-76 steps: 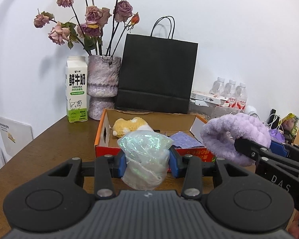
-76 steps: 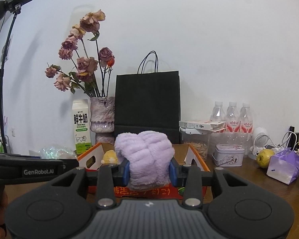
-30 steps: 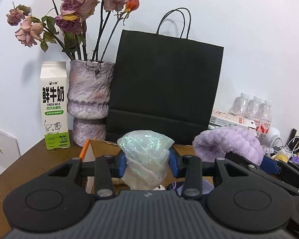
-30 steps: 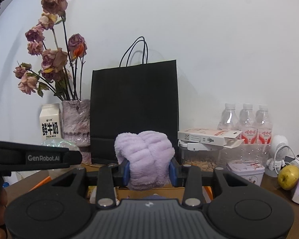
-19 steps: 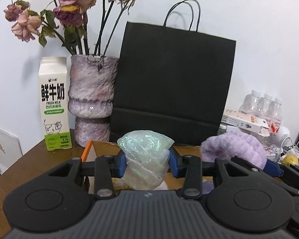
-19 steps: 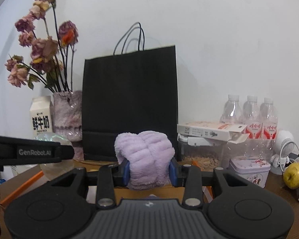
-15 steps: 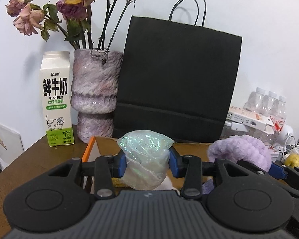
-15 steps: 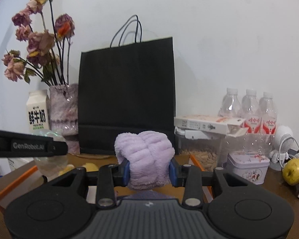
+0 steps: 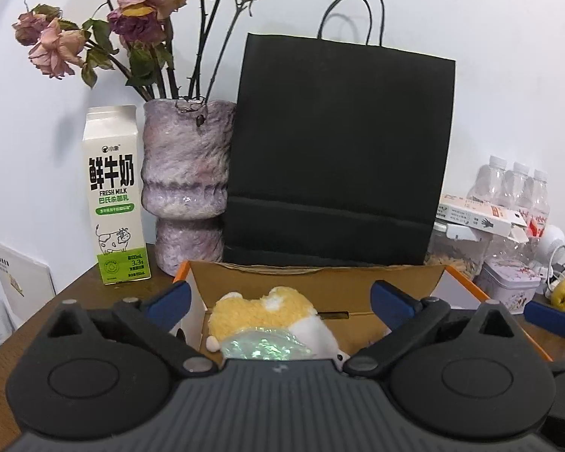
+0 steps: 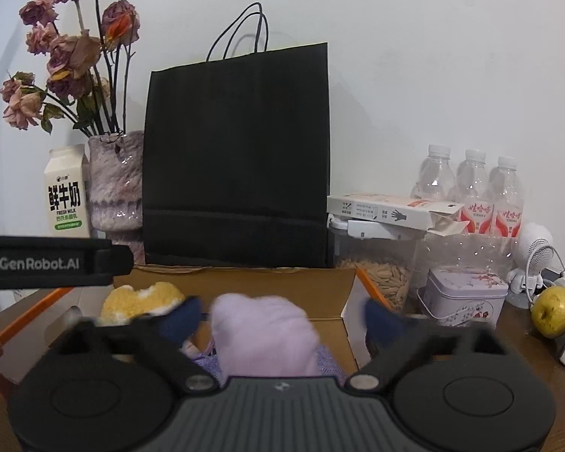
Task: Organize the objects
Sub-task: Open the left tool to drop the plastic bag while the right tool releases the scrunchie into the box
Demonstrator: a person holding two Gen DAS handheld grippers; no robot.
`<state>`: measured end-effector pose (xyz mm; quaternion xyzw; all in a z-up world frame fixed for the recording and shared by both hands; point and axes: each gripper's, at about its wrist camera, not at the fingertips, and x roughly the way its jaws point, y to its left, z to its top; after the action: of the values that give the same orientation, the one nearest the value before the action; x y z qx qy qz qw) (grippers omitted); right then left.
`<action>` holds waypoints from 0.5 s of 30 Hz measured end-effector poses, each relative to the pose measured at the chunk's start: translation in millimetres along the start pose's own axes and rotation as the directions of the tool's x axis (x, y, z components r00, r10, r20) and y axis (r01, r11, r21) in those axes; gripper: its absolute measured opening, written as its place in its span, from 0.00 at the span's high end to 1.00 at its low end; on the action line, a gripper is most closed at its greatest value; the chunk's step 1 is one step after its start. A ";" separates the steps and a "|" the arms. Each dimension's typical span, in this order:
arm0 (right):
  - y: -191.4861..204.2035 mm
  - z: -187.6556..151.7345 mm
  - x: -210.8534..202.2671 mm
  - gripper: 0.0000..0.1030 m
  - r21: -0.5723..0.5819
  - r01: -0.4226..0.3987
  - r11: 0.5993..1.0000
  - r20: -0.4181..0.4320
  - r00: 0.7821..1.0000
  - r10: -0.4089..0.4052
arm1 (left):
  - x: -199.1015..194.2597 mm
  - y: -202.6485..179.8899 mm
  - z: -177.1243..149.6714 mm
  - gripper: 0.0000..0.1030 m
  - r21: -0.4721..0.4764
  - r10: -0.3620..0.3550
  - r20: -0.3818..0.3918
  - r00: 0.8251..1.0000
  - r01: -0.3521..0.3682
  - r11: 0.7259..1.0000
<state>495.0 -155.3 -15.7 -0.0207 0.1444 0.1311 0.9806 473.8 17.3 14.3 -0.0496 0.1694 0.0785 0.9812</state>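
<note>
Both the left gripper (image 9: 278,297) and right gripper (image 10: 280,314) have just been opened wide over the cardboard box (image 9: 320,278); the iridescent bag (image 9: 263,346) and purple plush (image 10: 263,335) have been released at six o'clock and may be snagged on withdrawal.

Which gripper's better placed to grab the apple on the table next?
Right, probably. Both jaws have just been opening, purple plush and shiny bag loose in the box; the apple lies nearer the right gripper than the left gripper.
</note>
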 end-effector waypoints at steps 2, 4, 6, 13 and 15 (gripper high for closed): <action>0.4 -0.7 1.2 0.00 0.005 0.012 1.000 -0.011 1.000 -0.012 | 0.2 -0.4 -0.3 0.00 0.003 0.004 0.000 1.000 -0.004 1.000; -0.8 -1.4 3.0 0.00 0.015 0.008 1.000 -0.024 1.000 -0.008 | 0.4 0.6 -0.5 0.00 0.003 0.003 0.000 1.000 -0.003 1.000; -2.1 -2.0 3.7 0.00 0.023 0.002 1.000 -0.034 0.999 -0.001 | 0.4 1.4 -0.5 0.00 0.001 0.006 0.000 1.000 -0.006 1.000; -0.5 -1.9 4.2 0.00 0.021 -0.006 1.000 -0.055 0.998 0.007 | -1.3 4.6 0.0 0.00 0.002 0.013 -0.001 1.000 -0.013 1.000; 1.0 -2.0 3.1 0.00 0.018 -0.008 1.000 -0.060 0.998 0.009 | -3.1 5.5 0.5 0.00 0.001 0.011 0.003 1.000 -0.011 1.000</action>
<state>497.1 -153.8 -18.5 -0.0152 0.1750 0.1333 0.9754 470.1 22.3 15.5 -0.0480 0.1685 0.0837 0.9810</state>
